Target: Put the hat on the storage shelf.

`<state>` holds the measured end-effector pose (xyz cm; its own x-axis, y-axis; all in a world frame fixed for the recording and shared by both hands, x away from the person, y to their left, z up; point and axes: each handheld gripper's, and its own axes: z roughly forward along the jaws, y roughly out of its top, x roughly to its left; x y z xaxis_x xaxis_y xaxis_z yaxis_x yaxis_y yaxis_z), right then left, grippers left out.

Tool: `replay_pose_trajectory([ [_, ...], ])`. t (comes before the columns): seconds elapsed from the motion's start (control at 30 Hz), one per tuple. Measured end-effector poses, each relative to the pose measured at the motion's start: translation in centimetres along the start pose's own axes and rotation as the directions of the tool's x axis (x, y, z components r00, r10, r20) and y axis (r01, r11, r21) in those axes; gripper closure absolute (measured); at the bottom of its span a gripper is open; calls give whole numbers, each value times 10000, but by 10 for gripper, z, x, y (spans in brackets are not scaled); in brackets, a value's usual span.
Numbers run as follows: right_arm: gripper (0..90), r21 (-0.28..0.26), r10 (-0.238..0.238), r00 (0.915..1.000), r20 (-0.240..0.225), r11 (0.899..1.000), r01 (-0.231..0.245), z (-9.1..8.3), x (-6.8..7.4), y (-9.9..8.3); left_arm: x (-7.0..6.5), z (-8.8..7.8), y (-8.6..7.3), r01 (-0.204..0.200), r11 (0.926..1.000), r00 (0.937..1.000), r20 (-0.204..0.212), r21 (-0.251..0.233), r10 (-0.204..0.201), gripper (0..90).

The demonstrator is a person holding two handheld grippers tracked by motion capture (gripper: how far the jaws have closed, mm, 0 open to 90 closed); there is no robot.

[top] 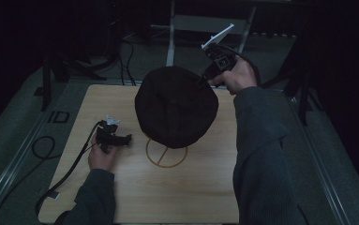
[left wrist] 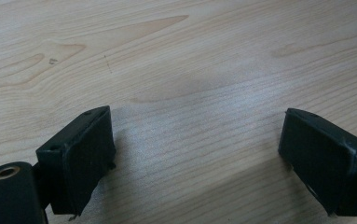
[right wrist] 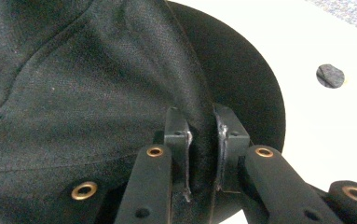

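A dark fabric hat [top: 175, 107] sits raised over the middle of the wooden table [top: 121, 187], above a round wooden ring base [top: 166, 153]. My right gripper [top: 204, 78] is at the hat's far right edge. In the right gripper view its jaws are shut on a fold of the black hat [right wrist: 97, 84] cloth, my right gripper [right wrist: 203, 154] pinching the rim. My left gripper [top: 121, 139] rests low over the table at the left, held by a hand. In the left gripper view my left gripper [left wrist: 195, 158] stands open over bare wood, nothing between its pads.
Black cables [top: 50, 154] trail off the table's left side onto the grey floor. A metal stand frame [top: 172, 33] and dark legs stand beyond the far edge. A small dark round spot [right wrist: 330, 75] marks the table in the right gripper view.
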<state>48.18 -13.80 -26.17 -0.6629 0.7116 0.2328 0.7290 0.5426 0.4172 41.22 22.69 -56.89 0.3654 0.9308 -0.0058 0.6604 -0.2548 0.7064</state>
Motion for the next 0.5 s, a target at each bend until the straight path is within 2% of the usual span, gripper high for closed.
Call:
replay_pose_trajectory([
  [0.5, 780, 295, -91, 9999, 47, 9995, 90, 20, 10, 10, 0, 0, 0, 1, 10000, 10000, -5, 5, -1, 99],
])
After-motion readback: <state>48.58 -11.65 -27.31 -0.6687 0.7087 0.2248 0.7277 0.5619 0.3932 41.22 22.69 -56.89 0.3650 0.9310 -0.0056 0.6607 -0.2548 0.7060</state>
